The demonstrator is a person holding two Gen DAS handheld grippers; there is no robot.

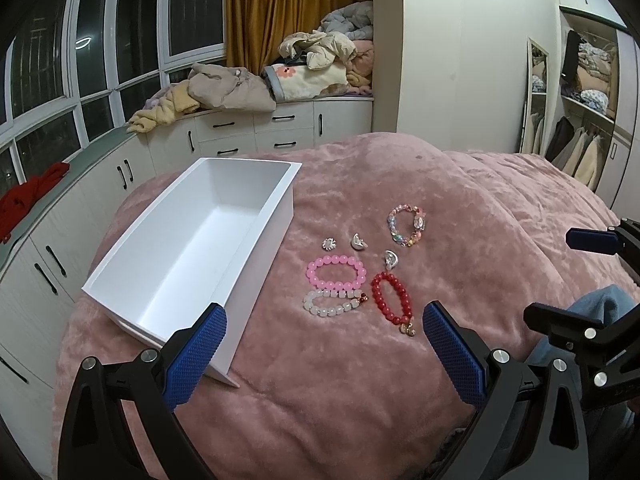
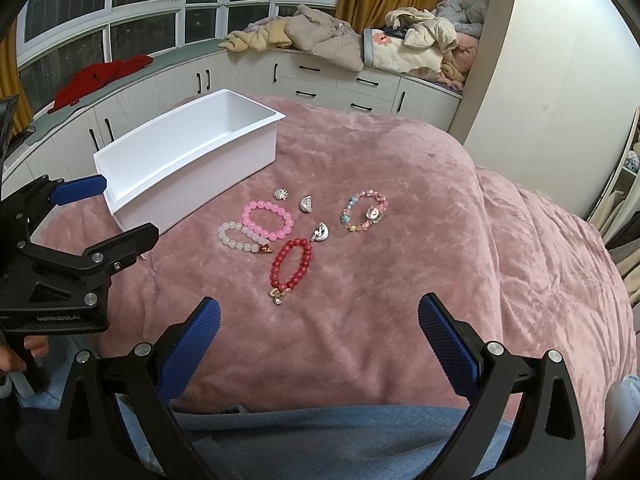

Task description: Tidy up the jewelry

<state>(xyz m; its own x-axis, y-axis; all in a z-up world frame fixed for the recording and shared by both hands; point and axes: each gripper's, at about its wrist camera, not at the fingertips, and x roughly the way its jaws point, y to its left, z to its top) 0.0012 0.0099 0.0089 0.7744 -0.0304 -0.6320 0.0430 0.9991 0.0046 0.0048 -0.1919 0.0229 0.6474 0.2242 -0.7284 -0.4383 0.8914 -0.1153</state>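
- A bed [image 1: 460,208] with a pink plush cover [image 2: 460,216] carries everything.
- A white box [image 1: 208,240], open on top, lies toward the left.
- Right of it: a pink bracelet [image 1: 336,272] touching a white bracelet [image 1: 330,304].
- A red bracelet [image 1: 392,300] with a charm lies just beside them.
- A multicoloured bracelet [image 1: 407,226] lies apart, farther right.
- Three small silver pieces: a flower one [image 1: 329,243], and two rounded ones [image 1: 358,242] [image 1: 391,260].

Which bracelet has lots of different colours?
The multicoloured bracelet, lying alone farthest from the white box. The other three are plain pink, white and red.
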